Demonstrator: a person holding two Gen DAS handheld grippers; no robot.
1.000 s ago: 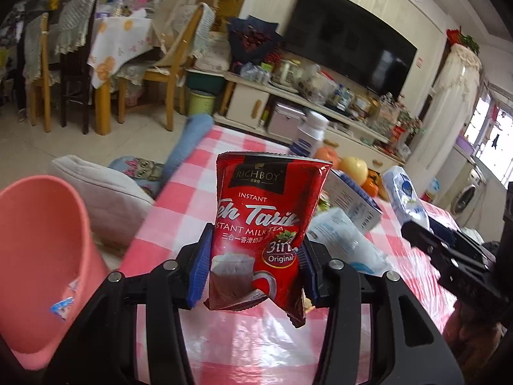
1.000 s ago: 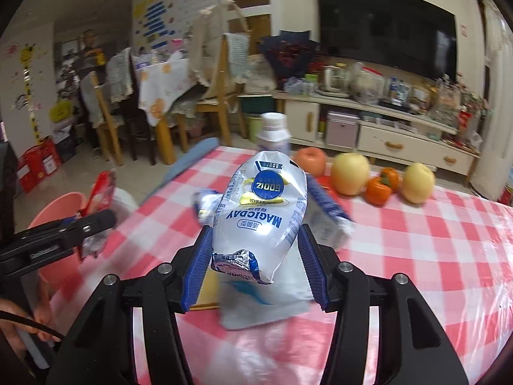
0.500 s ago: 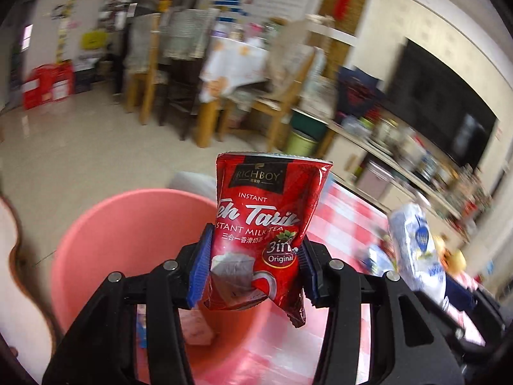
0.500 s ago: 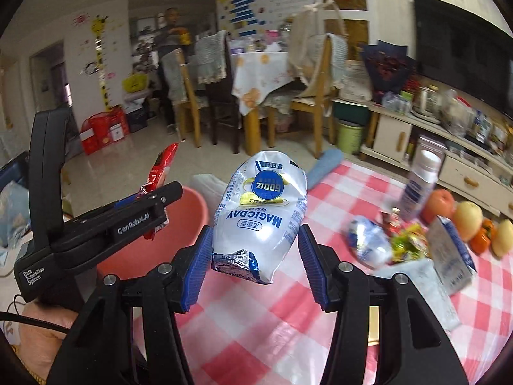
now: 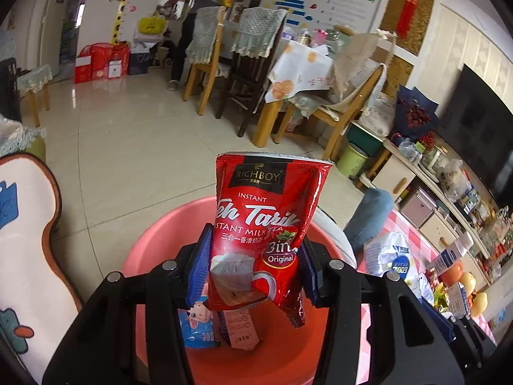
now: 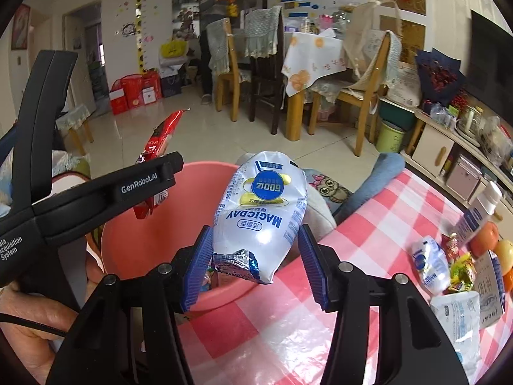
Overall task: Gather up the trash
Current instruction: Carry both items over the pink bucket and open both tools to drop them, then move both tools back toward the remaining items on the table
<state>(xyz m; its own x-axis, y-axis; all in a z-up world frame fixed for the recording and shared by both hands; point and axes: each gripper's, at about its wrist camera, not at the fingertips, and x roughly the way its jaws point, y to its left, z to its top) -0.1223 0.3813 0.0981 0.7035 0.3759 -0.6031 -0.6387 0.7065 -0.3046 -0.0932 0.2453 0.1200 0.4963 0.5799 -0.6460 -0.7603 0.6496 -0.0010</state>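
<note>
Both wrappers over or near the bin

Our left gripper (image 5: pixel 253 271) pinches the sachet (image 5: pixel 267 224) directly above the bin (image 5: pixel 154 250); our right gripper (image 6: pixel 255 266), clamping the pouch (image 6: pixel 261 211), sits at its near rim.

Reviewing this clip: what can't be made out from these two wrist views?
- Pink bin, left wrist view: the contents are mostly hidden by the left gripper and the red milk tea sachet.
- Same bin, right wrist view: the right gripper and white Magicday pouch cover its inside.
- Checked table: right edge cut off.
</note>
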